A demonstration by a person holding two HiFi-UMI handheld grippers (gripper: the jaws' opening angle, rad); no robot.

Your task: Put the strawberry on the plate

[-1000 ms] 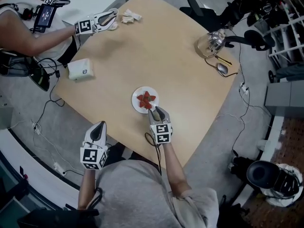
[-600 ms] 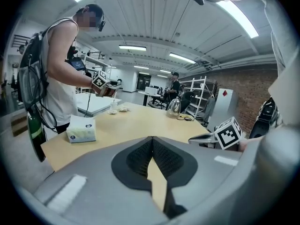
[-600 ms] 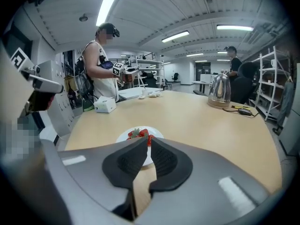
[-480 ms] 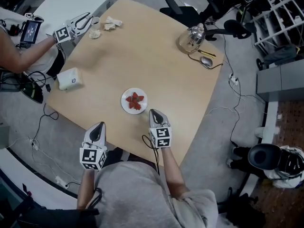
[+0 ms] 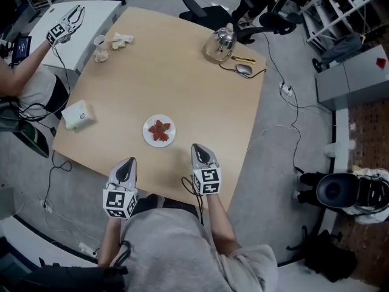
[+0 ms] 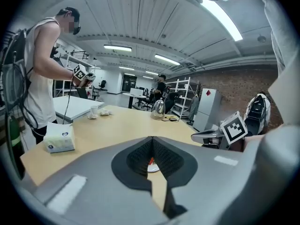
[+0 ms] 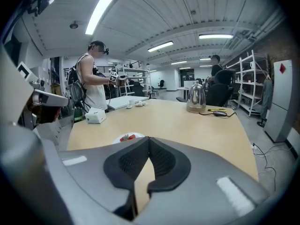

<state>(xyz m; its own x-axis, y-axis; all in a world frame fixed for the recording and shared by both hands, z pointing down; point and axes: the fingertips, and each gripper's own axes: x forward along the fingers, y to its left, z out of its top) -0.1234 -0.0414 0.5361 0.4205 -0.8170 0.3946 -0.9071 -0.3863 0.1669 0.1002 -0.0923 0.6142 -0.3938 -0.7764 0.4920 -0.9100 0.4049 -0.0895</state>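
Note:
A small white plate sits on the wooden table near its front edge, with red strawberries lying on it. The plate and strawberries also show low in the right gripper view, just beyond the jaws. My right gripper hovers at the table's front edge, right of the plate, jaws shut with nothing between them. My left gripper hangs off the table's front edge, left of the plate, jaws shut and empty. Through its jaws a bit of strawberry shows.
A white tissue box lies at the table's left edge. A glass kettle, a pen and a mouse are at the far right corner. A cup and crumpled paper sit far left, near another person's gripper.
My right gripper has drawn back from the plate to the table's front edge and its jaws have shut. The head view shifted, so the table sits further left. The other person's gripper moved off the table.

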